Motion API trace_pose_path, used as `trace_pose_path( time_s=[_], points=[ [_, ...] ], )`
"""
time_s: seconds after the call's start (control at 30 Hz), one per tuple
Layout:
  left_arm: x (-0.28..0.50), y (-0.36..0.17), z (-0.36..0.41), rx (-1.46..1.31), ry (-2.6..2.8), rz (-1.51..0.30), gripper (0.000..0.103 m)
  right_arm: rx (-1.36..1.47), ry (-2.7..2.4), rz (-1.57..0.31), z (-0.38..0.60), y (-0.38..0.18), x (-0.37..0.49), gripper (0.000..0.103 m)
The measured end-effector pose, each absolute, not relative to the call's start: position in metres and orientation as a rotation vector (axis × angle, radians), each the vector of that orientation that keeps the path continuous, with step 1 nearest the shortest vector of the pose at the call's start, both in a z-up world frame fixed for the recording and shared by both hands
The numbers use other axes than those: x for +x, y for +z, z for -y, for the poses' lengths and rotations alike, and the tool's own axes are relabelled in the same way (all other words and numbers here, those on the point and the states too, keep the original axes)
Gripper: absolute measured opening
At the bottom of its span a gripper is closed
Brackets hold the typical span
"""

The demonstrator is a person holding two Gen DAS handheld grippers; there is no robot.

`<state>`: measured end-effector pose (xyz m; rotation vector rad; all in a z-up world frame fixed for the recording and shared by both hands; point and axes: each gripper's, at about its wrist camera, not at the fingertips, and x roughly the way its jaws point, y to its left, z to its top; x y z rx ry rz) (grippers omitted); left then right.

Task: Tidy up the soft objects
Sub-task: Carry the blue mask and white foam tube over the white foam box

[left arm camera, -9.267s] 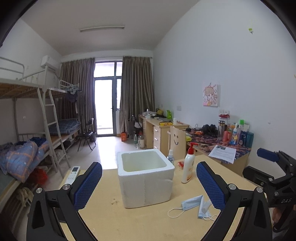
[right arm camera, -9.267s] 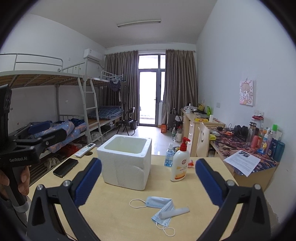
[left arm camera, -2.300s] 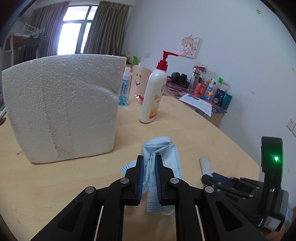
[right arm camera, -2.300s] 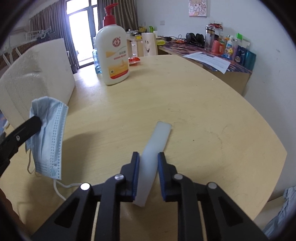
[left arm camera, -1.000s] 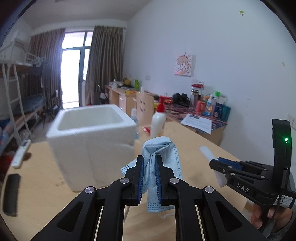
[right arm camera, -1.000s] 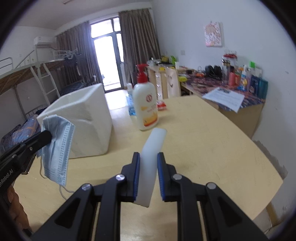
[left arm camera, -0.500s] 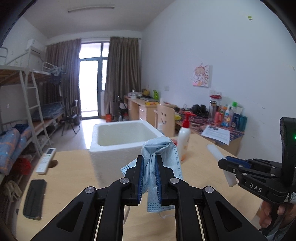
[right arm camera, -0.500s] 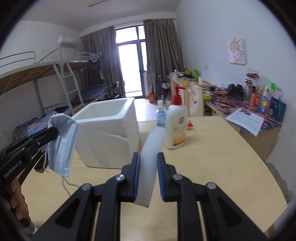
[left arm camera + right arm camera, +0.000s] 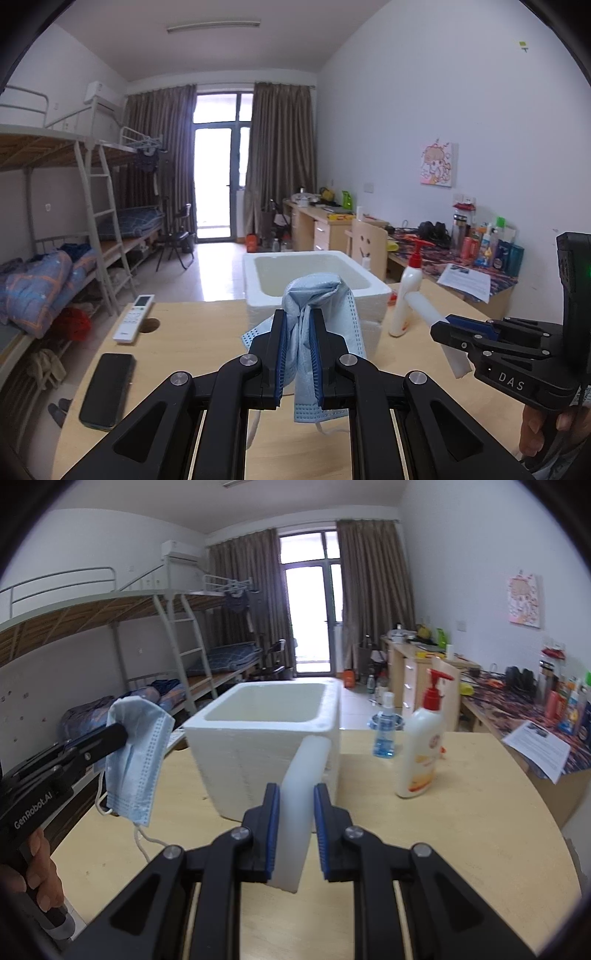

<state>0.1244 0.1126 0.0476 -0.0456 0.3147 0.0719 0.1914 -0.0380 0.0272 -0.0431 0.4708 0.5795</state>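
Note:
A crumpled light-blue face mask point(image 9: 314, 306) hangs pinched between the blue pads of my left gripper point(image 9: 297, 325), lifted above the table; its ear loop dangles below. The same mask point(image 9: 138, 753) shows at the left of the right wrist view. My right gripper point(image 9: 295, 806) is shut on a flat white foam strip point(image 9: 301, 797), which also sticks out of it in the left wrist view as the strip point(image 9: 424, 308). An open white foam box point(image 9: 314, 280) stands on the table just beyond both grippers, its box point(image 9: 269, 738) hollow and visibly bare inside.
A white lotion pump bottle point(image 9: 423, 753) and a small blue bottle point(image 9: 384, 731) stand right of the box. A black phone point(image 9: 107, 389) and a white remote point(image 9: 133, 322) lie at the table's left. Desks, a chair and bunk beds stand beyond the wooden table point(image 9: 461, 830).
Both grippers have risen and tipped downward with their loads, so the box's open top now shows. The mask and the strip stay gripped.

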Motion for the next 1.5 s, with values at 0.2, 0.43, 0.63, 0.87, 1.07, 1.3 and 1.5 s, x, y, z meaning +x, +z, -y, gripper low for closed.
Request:
trace_pose_path(
  time_s=[0.2,0.43,0.63,0.87,1.07,1.3,1.5],
  points=[
    [0.122,0.051,-0.12,-0.056,0.097,-0.313,0.013,-0.059,0.626,-0.462,0.025,0.029,0.188,0.022],
    [0.121,0.057,-0.123,-0.054,0.099,-0.304,0.013,-0.071,0.648,-0.437,0.019,0.037,0.185,0.022],
    [0.124,0.063,-0.124,-0.049,0.094,-0.303,0.013,-0.07,0.646,-0.422,0.018,0.046,0.188,0.022],
    [0.13,0.073,-0.127,-0.047,0.099,-0.298,0.013,-0.074,0.631,-0.394,0.019,0.06,0.187,0.022],
    [0.136,0.083,-0.127,-0.045,0.087,-0.288,0.013,-0.085,0.63,-0.381,0.018,0.069,0.187,0.022],
    [0.145,0.088,-0.131,-0.05,0.087,-0.291,0.013,-0.108,0.625,-0.371,0.009,0.074,0.192,0.022],
    [0.156,0.093,-0.135,-0.051,0.092,-0.285,0.013,-0.117,0.64,-0.366,0.001,0.079,0.205,0.022]
  ],
)
